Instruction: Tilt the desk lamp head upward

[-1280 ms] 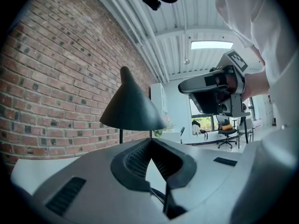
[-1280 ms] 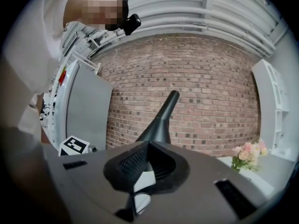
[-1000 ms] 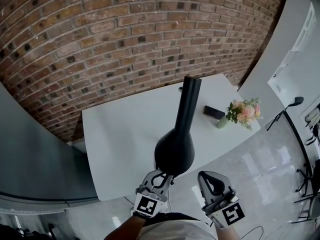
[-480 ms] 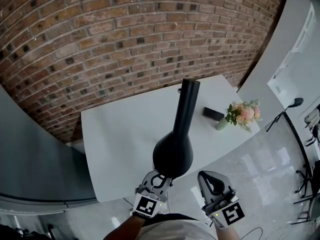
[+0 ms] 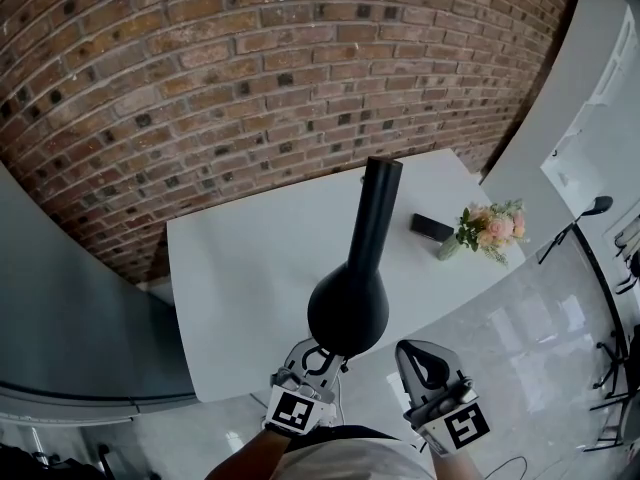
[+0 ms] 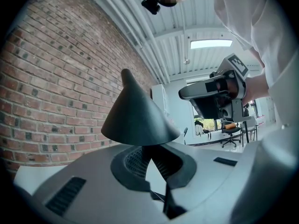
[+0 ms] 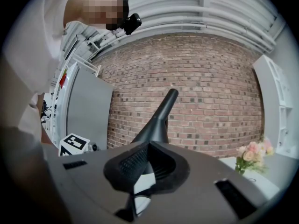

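Looks steeply down on a white worktop point(image 5: 240, 268) standing against a brick wall point(image 5: 250, 58). Finds the black lamp head point(image 5: 348, 308) in the air above the worktop's near edge: wide mouth toward the person, slim neck running away toward the far edge. Holds the left gripper point(image 5: 322, 353) right under that mouth, off the near edge, its fingers point(image 6: 135, 161) pressed together with no gap at the tips. Meets the cone's rim from below with those tips, partly hidden behind it in the left gripper view. Holds the right gripper point(image 5: 425, 365) beside the left one, also off the near edge and apart from the lamp head, fingers point(image 7: 133, 162) likewise closed on each other with nothing between. Shows a small bunch of pink flowers point(image 5: 488, 226) near the worktop's right edge, and a flat black object point(image 5: 432, 226) just beside it, on the side away from that edge.
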Action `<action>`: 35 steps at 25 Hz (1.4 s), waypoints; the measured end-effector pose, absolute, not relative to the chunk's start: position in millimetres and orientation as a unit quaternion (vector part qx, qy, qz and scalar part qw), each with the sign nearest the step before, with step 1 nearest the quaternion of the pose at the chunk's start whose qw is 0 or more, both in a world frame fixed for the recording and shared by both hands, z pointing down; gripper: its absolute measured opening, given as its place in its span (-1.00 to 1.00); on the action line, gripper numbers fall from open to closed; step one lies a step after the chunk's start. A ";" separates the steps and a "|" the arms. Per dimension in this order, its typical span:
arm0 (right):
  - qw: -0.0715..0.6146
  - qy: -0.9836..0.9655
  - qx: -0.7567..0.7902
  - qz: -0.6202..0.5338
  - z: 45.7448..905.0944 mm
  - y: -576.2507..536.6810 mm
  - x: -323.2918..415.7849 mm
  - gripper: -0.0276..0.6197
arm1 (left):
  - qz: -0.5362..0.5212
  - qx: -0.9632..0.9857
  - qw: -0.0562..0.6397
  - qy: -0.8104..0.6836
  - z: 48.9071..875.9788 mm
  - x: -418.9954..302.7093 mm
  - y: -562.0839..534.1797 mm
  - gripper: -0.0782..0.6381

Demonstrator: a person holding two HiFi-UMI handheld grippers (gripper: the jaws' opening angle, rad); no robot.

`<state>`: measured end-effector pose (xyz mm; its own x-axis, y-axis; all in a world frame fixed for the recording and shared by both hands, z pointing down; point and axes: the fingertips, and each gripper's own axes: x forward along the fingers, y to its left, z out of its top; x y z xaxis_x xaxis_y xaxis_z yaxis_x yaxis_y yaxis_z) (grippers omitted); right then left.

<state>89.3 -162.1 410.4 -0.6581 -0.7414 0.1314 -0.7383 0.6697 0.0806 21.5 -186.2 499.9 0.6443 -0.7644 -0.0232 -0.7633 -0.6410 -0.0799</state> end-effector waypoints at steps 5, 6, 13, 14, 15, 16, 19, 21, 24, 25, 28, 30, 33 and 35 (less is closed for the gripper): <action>0.072 -0.910 0.409 -0.001 410.8 -163.1 92.2 -0.87 | -0.010 -0.905 0.036 0.424 499.5 21.7 -187.0 -0.76; 0.072 -0.910 0.408 -0.002 410.5 -163.3 92.7 -0.87 | -0.012 -0.905 0.035 0.424 499.7 21.8 -187.1 -0.76; 0.069 -0.913 0.402 -0.011 409.5 -163.1 94.8 -0.87 | -0.015 -0.903 0.033 0.429 498.7 21.4 -186.3 -0.76; 0.067 -0.912 0.404 -0.007 410.0 -163.4 95.3 -0.87 | -0.015 -0.902 0.033 0.429 498.6 21.5 -186.4 -0.76; 0.064 -0.912 0.406 -0.002 410.2 -163.8 95.8 -0.87 | -0.015 -0.902 0.033 0.430 498.6 21.5 -186.5 -0.76; 0.062 -0.912 0.406 -0.001 409.8 -164.2 96.2 -0.87 | -0.017 -0.902 0.033 0.430 498.6 21.5 -186.5 -0.76; 0.061 -0.914 0.401 -0.010 408.4 -164.9 96.5 -0.87 | -0.021 -0.902 0.033 0.430 497.5 21.4 -185.3 -0.76; 0.061 -0.916 0.397 -0.008 408.4 -164.7 95.8 -0.87 | -0.021 -0.902 0.032 0.430 495.7 21.6 -184.1 -0.76; 0.058 -0.917 0.394 -0.007 409.9 -165.1 94.8 -0.87 | -0.024 -0.902 0.034 0.430 494.3 21.7 -181.5 -0.76; 0.056 -0.917 0.395 -0.007 410.1 -165.4 94.4 -0.87 | -0.026 -0.902 0.036 0.429 493.9 21.7 -180.6 -0.76; 0.048 -0.919 0.392 -0.007 408.5 -166.6 91.7 -0.87 | -0.029 -0.903 0.036 0.427 491.7 21.1 -178.0 -0.76; 0.046 -0.920 0.389 -0.007 407.9 -166.5 90.4 -0.87 | -0.031 -0.903 0.038 0.427 490.0 21.3 -176.1 -0.76; 0.042 -0.921 0.387 -0.007 407.2 -166.2 90.6 -0.87 | -0.028 -0.902 0.037 0.430 486.7 21.4 -174.6 -0.76; 0.040 -0.921 0.387 -0.007 407.3 -167.0 91.2 -0.87 | -0.023 -0.900 0.033 0.433 484.7 20.3 -174.8 -0.76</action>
<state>91.2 -167.0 407.3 -0.6972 -0.7137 0.0675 -0.7126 0.7002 0.0439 20.3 -174.8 484.7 0.6237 -0.7816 0.0121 -0.7785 -0.6225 -0.0796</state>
